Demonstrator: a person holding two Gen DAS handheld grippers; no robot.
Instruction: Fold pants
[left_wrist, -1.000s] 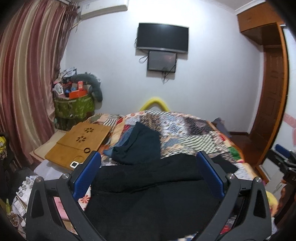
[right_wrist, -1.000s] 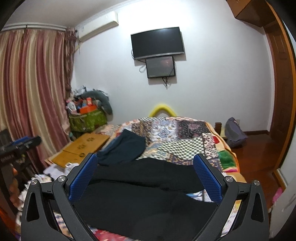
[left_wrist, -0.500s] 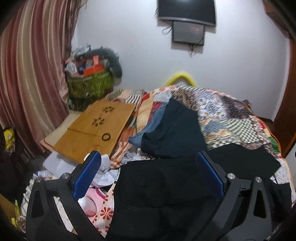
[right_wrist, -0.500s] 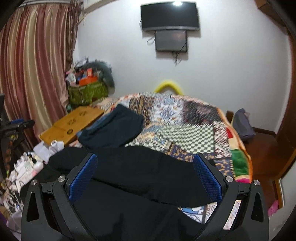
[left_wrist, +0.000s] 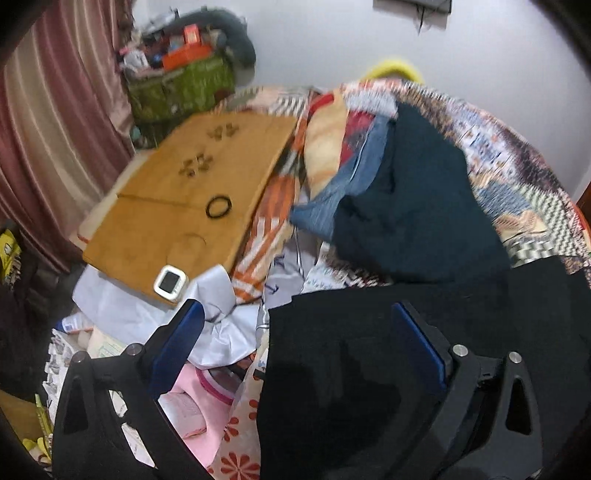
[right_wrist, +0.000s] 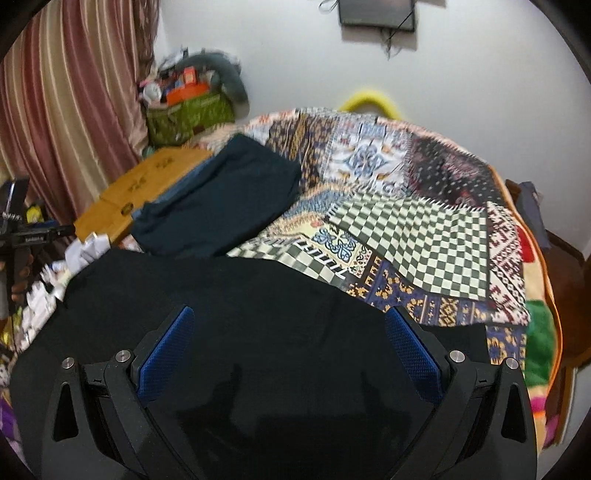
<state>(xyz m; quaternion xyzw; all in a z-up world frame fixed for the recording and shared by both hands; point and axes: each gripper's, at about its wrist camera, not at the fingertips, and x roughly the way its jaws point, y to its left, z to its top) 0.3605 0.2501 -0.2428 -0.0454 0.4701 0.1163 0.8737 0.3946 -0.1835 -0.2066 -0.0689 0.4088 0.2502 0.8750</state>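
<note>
Both my grippers, left and right, are spread wide over the black pants, gripping nothing. Folded clothes lie at 11 o'clock on the quilt; paper clutter crowds the pants' edge at 9.

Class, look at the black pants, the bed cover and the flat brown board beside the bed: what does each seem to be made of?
Black pants: soft matte fabric; they drape limply with no shine.
Bed cover: printed patchwork cloth, with checks and motifs in joined panels.
Brown board: probably wood or bamboo; rigid and flat, honey-coloured, with cut-out paw shapes.
</note>
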